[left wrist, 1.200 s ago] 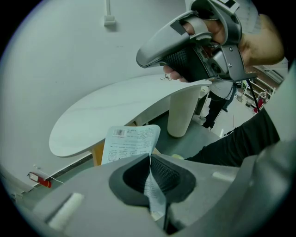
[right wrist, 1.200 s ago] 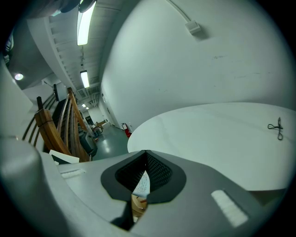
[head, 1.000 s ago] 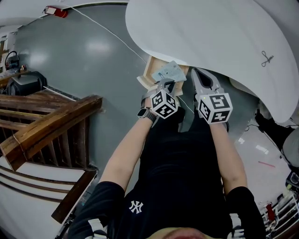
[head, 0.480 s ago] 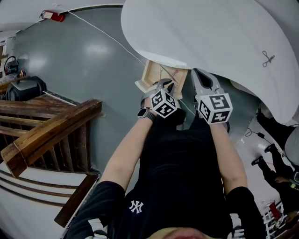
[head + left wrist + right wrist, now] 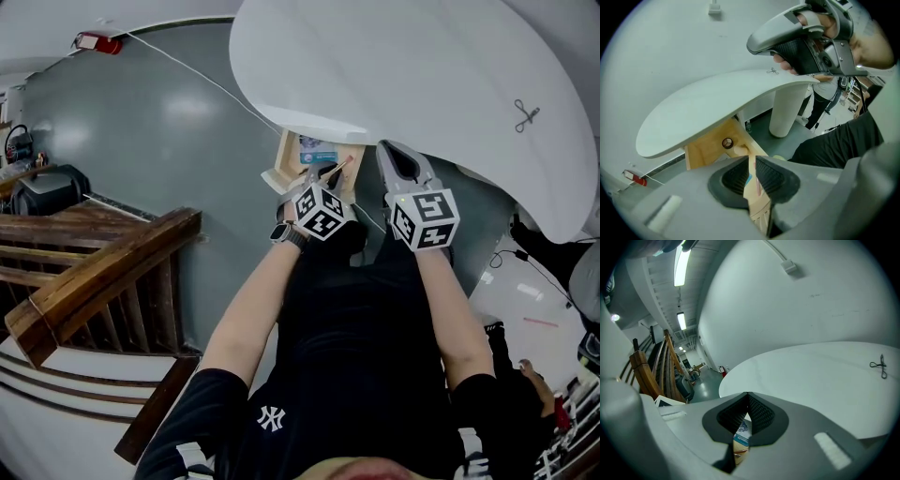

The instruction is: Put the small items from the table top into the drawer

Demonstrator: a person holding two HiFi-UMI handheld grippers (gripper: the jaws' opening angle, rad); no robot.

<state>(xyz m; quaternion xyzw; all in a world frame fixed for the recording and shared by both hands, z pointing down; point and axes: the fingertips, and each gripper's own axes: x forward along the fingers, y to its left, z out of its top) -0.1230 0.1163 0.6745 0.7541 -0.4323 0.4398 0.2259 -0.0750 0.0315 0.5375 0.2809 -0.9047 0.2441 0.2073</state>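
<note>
A light wooden drawer [image 5: 285, 161] stands pulled out under the white oval table [image 5: 422, 66]. A blue and white packet [image 5: 318, 148] lies inside it. My left gripper [image 5: 326, 172] hovers just above the drawer's near side. In the left gripper view its jaws [image 5: 752, 161] are a narrow slit apart with nothing between them, and the drawer [image 5: 705, 150] shows beyond. My right gripper [image 5: 394, 150] is beside it, at the table edge. Its pads meet at the tips [image 5: 747, 397], and the packet [image 5: 742, 431] shows below. Small scissors [image 5: 525, 114] lie on the table top.
A dark wooden stair rail [image 5: 103, 253] runs at the left. A white cable [image 5: 206, 80] crosses the grey floor from a red object [image 5: 94, 42]. The table's white pedestal [image 5: 785, 110] stands beyond the drawer, and a person's legs [image 5: 820, 101] are behind it.
A second ago my left gripper held the packet above the drawer. Now the packet lies inside the drawer and that gripper is empty. Both grippers have hardly shifted.
</note>
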